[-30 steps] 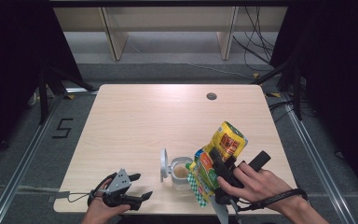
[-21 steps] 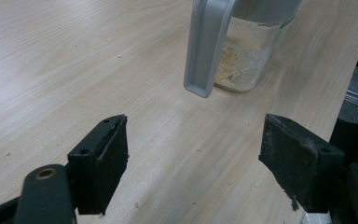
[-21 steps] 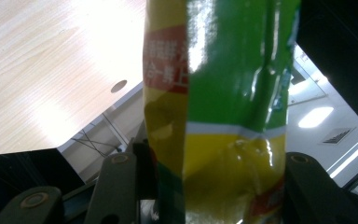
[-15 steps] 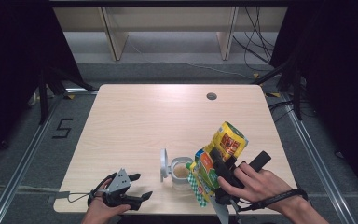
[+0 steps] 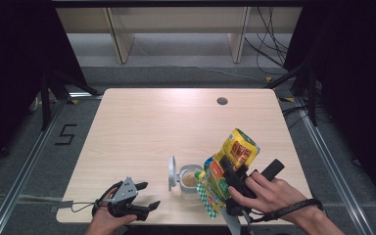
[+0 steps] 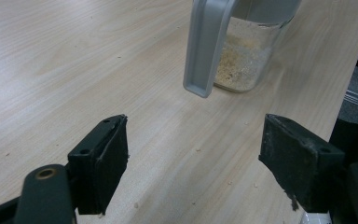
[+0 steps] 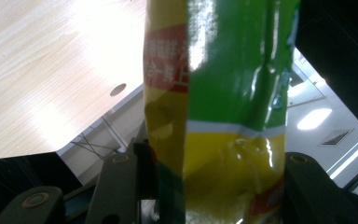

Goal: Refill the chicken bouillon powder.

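The right claw (image 5: 231, 182) pinches a yellow and green bag (image 5: 227, 169) by its sides, holding it tilted above the near right part of the desk (image 5: 142, 122), its lower end over the open glass jar (image 5: 190, 180). The jar stands just left of the bag, with pale crumbs inside and its grey lid (image 5: 172, 173) hanging at its left. The left claw (image 5: 144, 197) rests at the near left edge, its 2 jaws spread with nothing between them.
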{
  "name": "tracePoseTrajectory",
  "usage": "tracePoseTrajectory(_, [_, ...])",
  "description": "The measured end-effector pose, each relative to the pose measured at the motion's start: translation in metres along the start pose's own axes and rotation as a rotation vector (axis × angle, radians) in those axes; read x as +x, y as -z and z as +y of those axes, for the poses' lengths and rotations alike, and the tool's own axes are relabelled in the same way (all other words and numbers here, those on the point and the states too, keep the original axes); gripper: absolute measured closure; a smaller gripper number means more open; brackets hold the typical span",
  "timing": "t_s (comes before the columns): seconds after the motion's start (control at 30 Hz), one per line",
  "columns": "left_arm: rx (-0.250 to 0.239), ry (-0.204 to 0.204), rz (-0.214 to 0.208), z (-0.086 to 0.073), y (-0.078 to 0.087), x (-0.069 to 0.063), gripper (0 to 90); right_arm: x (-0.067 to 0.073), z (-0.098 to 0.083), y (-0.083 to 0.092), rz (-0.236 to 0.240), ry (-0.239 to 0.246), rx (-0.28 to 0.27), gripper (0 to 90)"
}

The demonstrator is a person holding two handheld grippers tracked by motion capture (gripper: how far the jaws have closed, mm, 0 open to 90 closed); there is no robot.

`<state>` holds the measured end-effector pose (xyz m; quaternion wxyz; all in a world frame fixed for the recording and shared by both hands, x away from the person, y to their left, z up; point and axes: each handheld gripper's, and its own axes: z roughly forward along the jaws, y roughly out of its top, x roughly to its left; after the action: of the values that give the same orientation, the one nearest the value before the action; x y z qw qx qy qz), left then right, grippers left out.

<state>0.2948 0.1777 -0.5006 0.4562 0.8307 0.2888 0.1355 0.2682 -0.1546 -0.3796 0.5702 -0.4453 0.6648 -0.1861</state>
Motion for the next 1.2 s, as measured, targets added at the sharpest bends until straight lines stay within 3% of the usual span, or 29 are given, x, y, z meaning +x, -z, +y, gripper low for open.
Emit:
tracePoseTrajectory(0.03, [-0.012, 0.027, -0.004, -0.001, -0.001, -0.001, 22.9, 0.000, 0.000, 0.000, 0.001, -0.002, -0.001, 58.1])
tracePoseTrajectory(0.33, [-0.016, 0.019, -0.012, 0.000, -0.001, -0.001, 22.9, 0.001, 0.001, 0.003, 0.004, -0.007, -0.006, 58.2])
tracePoseTrajectory(0.37, [0.009, 0.002, -0.002, 0.000, 0.000, 0.000, 23.0, 0.001, 0.001, 0.004, 0.005, -0.005, -0.003, 58.2])
tracePoseTrajectory(0.4, [-0.003, 0.025, -0.007, 0.000, 0.000, -0.001, 22.9, 0.001, 0.001, 0.004, -0.001, -0.004, -0.004, 58.2])
tracePoseTrajectory(0.5, [-0.007, 0.032, -0.011, 0.000, -0.001, -0.001, 22.9, 0.002, 0.001, 0.005, -0.002, -0.008, -0.007, 58.2])
tracePoseTrajectory(0.8, [-0.014, 0.031, -0.005, -0.001, -0.001, -0.002, 22.9, 0.002, 0.002, 0.008, -0.002, -0.021, -0.004, 58.3])
tracePoseTrajectory(0.83, [-0.014, 0.032, -0.005, -0.001, -0.001, -0.002, 22.9, 0.001, 0.002, 0.008, -0.001, 0.000, -0.011, 58.3])
tracePoseTrajectory(1.0, [-0.007, 0.011, -0.009, 0.000, -0.001, -0.001, 22.9, 0.001, 0.004, 0.011, -0.008, -0.017, -0.015, 58.4])
tracePoseTrajectory(1.2, [-0.016, 0.031, -0.004, -0.001, -0.002, -0.002, 22.9, -0.001, 0.004, 0.012, -0.013, -0.009, -0.015, 58.5])
